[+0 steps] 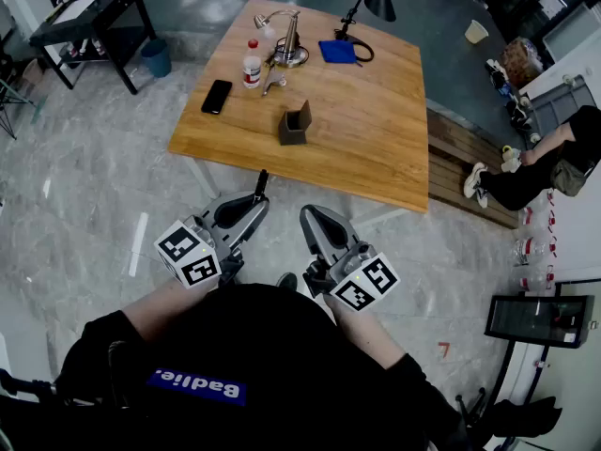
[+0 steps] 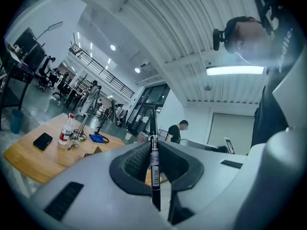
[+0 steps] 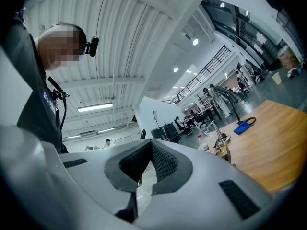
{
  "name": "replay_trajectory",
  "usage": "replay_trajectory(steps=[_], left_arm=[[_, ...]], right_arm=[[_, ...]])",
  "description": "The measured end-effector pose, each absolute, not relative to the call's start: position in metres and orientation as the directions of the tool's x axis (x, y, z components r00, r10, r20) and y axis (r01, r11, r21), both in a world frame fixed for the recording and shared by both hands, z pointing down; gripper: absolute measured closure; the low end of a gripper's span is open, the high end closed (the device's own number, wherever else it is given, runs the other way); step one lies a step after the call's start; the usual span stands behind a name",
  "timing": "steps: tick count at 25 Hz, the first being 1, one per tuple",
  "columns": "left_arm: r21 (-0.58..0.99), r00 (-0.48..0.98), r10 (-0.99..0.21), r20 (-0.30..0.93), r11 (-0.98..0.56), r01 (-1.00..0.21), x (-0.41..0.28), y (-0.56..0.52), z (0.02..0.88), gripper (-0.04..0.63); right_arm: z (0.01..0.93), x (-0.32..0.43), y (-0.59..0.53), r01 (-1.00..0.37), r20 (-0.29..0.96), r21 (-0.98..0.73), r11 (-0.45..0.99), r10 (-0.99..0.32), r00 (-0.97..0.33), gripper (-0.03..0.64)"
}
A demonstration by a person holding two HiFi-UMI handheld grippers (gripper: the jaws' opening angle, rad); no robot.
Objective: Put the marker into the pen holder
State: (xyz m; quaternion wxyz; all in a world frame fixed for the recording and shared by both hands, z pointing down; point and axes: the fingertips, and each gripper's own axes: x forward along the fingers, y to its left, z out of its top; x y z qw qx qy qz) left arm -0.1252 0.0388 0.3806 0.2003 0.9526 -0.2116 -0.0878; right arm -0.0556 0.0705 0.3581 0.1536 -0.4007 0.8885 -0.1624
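Both jaws of the left hand-held gripper (image 2: 153, 153) are clenched on the marker (image 2: 154, 145), pinching its slim black barrel so that one end pokes out past the pads. By its look the marker is light, stiff and smooth. A grip along the barrel suits it, though it could pivot between the pads. The right hand-held gripper (image 3: 149, 153) is closed on nothing. Higher in the head view, well apart from both, the dark pen holder (image 1: 295, 125) stands upright on the bench (image 1: 376, 139).
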Motion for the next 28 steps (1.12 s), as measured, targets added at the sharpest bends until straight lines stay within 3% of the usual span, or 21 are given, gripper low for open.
replay_trajectory(steps=[28], left_arm=[[0.379,0.871,-0.490,-0.027,-0.811,-0.445,-0.089,0.029,0.393,0.543]], right_arm=[[0.369,-0.021,0.059,-0.648,-0.127,-0.376,0.663,-0.729,-0.672,0.611]])
